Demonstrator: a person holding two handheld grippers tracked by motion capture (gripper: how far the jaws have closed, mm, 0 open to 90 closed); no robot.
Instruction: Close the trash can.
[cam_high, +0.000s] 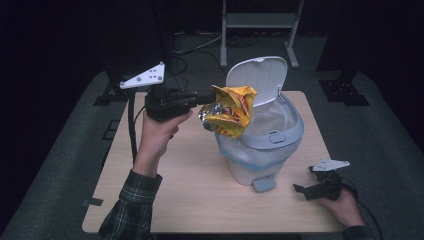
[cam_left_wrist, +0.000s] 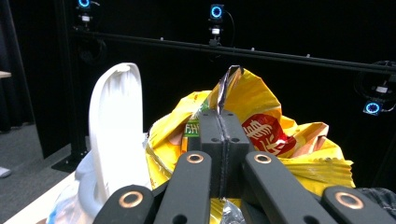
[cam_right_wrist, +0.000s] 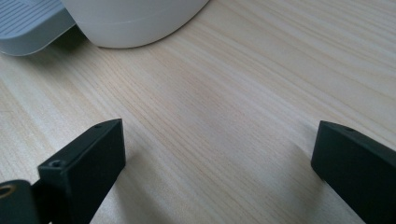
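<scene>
A crumpled yellow and red snack bag (cam_high: 231, 111) hangs at the left rim of a white pedal bin (cam_high: 260, 134) whose lid (cam_high: 257, 75) stands open. My left gripper (cam_high: 206, 98) is shut on the bag's edge and points right toward the bin. In the left gripper view the jaws press together on the yellow bag (cam_left_wrist: 261, 126), with the raised white lid (cam_left_wrist: 116, 126) to the left. My right gripper (cam_high: 302, 189) rests low on the table at the right front, open. The right gripper view has the bin's white base (cam_right_wrist: 135, 21) and grey pedal (cam_right_wrist: 28, 25) ahead of my wide jaws.
The bin holds a clear liner (cam_high: 267, 122) and stands mid-table on the light wooden top (cam_high: 185, 185). Its grey pedal (cam_high: 263, 184) faces the front edge. A metal frame (cam_high: 260, 22) stands on the floor behind the table. Dark floor surrounds the table.
</scene>
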